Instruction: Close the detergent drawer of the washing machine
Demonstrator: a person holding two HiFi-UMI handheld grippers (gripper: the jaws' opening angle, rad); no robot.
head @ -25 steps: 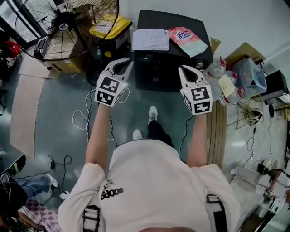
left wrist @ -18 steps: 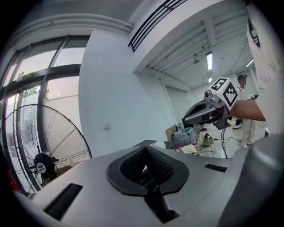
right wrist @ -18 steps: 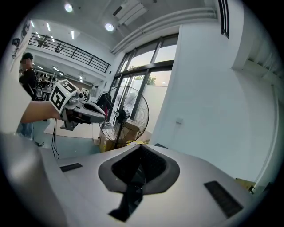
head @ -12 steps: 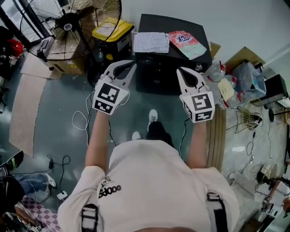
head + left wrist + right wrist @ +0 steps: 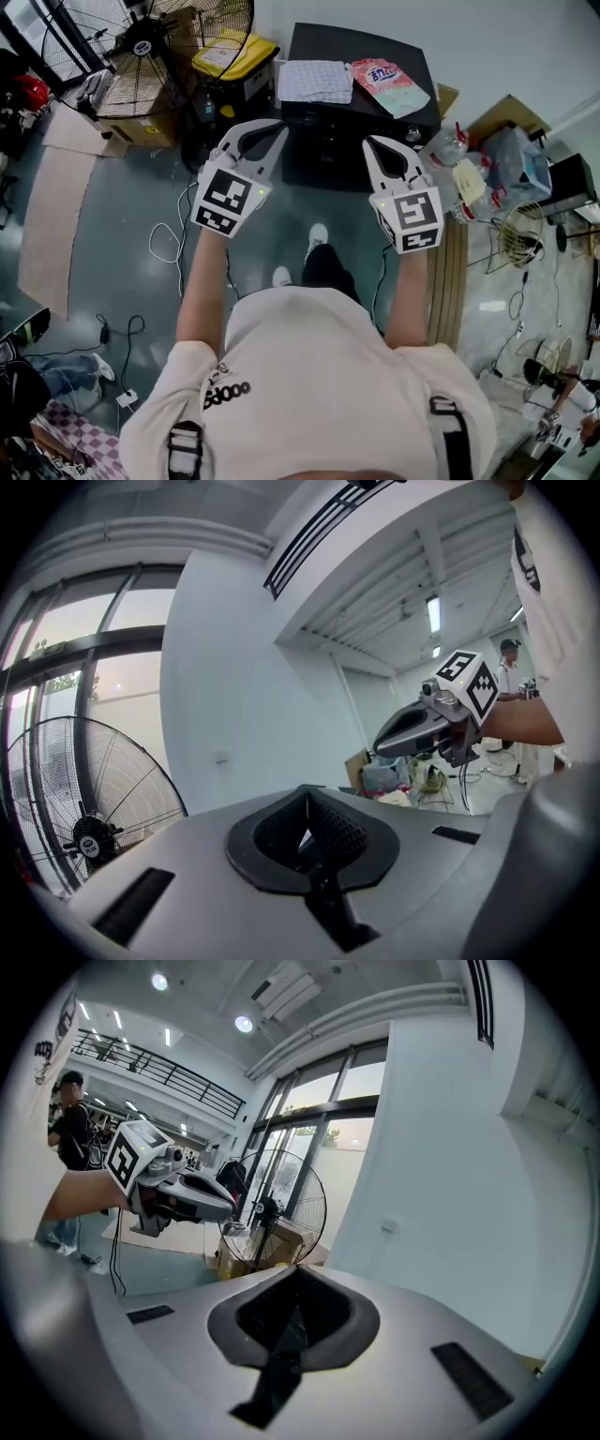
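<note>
Hovering shut, empty, near the washing machine point(image 5: 328, 155) front edge, left tongs point(image 5: 270, 136) and right tongs point(image 5: 372, 145) over open floor point(image 5: 122, 216).

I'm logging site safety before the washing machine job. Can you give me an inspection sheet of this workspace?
Surface: grey floor, cardboard sheet at left.
Job's things: black washing machine; detergent drawer's state cannot be told.
Clutter: cloth and pink pouch on the machine; bags, wire basket at right.
Grippers: left gripper and right gripper both shut, empty.
Cables: white cable and black cable loose on the floor.
Surroundings: fan, yellow-lidded box, wall.
</note>
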